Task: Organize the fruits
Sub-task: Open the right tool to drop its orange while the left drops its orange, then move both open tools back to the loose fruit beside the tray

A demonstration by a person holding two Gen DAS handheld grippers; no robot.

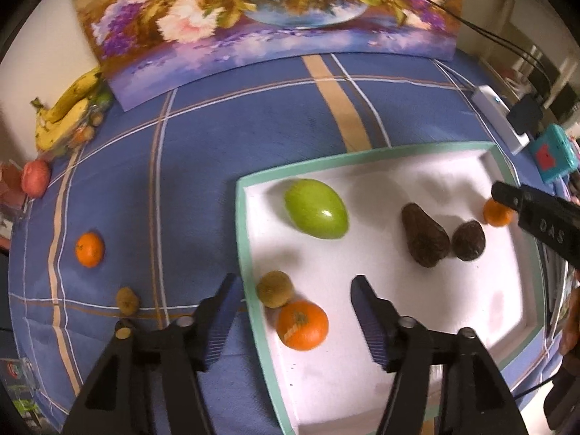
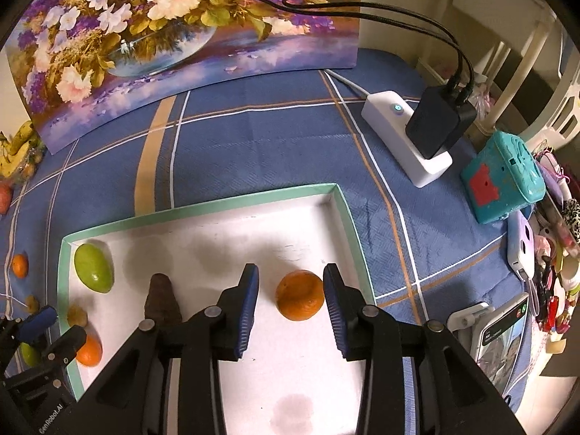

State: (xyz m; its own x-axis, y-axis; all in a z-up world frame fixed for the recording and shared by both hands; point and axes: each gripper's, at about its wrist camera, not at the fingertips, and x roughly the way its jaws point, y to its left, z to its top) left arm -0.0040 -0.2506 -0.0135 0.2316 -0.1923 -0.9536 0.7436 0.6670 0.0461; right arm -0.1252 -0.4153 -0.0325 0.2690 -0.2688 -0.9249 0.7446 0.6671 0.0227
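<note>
The right claw [image 2: 290, 290] hangs spread wide over the white tray [image 2: 203, 206], its blue pads either side of a tangerine [image 2: 299, 295] that sits near the tray's far right corner; the pads do not appear to touch the fruit, so this reads as either the start of a pickup or the end of a placement. The left claw [image 1: 293, 290] is likewise spread and holds nothing, poised over the tray's left edge, where a kiwi [image 1: 274, 288] and a larger tangerine [image 1: 302, 324] lie touching each other just inside the rim. Farther in, a green mango [image 1: 316, 208] rests near the far left corner, and an avocado [image 1: 424, 233] lies just beside a smaller dark fruit [image 1: 468, 240], possibly a second avocado, though the view is too soft to be sure.

Sorting looks well under way but unfinished. Out on the blue checked worktop [image 1: 253, 137], a small tangerine [image 1: 89, 249] and another kiwi [image 1: 127, 300] remain left of the tray, with bananas [image 1: 67, 112] at the far left corner beside a flower painting [image 1: 268, 18].

The next move likely calls for the left claw to swing off the tray toward the loose kiwi, centre its pads around that small round fruit and close gently, since it could roll on the cloth.
</note>
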